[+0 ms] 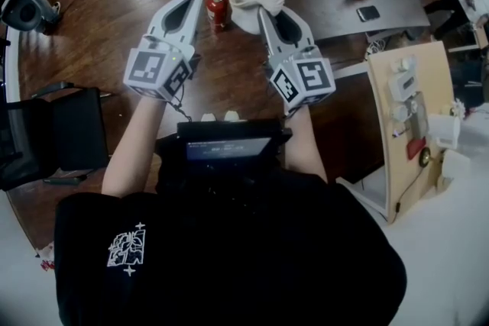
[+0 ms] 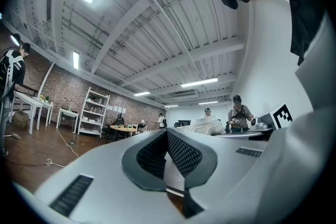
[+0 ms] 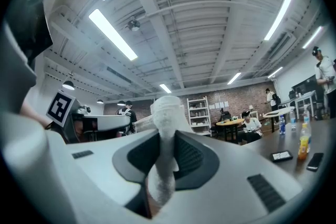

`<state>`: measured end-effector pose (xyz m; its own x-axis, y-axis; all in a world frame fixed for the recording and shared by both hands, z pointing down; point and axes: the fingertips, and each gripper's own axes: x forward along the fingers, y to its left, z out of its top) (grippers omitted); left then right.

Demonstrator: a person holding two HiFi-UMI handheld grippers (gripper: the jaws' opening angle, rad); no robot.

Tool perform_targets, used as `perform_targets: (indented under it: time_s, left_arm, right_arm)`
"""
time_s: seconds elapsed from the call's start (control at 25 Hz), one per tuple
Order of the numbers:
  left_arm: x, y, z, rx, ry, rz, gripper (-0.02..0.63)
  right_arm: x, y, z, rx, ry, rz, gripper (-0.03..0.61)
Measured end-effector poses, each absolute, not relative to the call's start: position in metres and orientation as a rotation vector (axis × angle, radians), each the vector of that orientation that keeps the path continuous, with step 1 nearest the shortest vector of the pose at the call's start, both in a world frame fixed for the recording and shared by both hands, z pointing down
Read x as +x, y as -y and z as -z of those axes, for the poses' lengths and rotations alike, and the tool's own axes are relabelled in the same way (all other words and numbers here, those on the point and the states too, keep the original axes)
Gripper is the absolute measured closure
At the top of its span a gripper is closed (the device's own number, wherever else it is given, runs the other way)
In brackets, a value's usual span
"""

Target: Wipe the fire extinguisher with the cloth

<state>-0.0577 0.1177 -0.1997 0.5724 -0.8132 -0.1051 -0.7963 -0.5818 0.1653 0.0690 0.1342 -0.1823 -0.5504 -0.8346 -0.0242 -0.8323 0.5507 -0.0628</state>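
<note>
No legible txt or nos. Just b/w square marker patterns on left cube (image 1: 157, 72) and right cube (image 1: 303, 80), no letters. On black shirt (image 1: 229, 263), 7 o'clock, white print (image 1: 126, 248): unreadable. On chest screen (image 1: 224, 149), 6 o'clock, lines too small.

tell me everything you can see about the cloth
The cloth is white, soft and terry-like, bunched into a thick wad. It is pinched between the shut jaws of the right tongs, a lump sticking out past the tips and a tail trailing back between them. From the head view it is held in the air, apart from the red fire extinguisher to its left.
</note>
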Motion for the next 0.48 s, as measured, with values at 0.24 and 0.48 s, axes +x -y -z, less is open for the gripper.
perform_targets:
  time_s: [0.24,0.48]
  left_arm:
    - [-0.061,-0.121,0.202,2.71,1.371,0.264,0.612]
    - [-0.061,-0.123,0.206,2.72,1.356,0.282,0.612]
  right_arm:
    - [0.065,-0.138,0.181,-1.475,-2.721,0.069,0.491]
    - [0.063,-0.142,0.182,-1.476,-2.723,0.063,0.491]
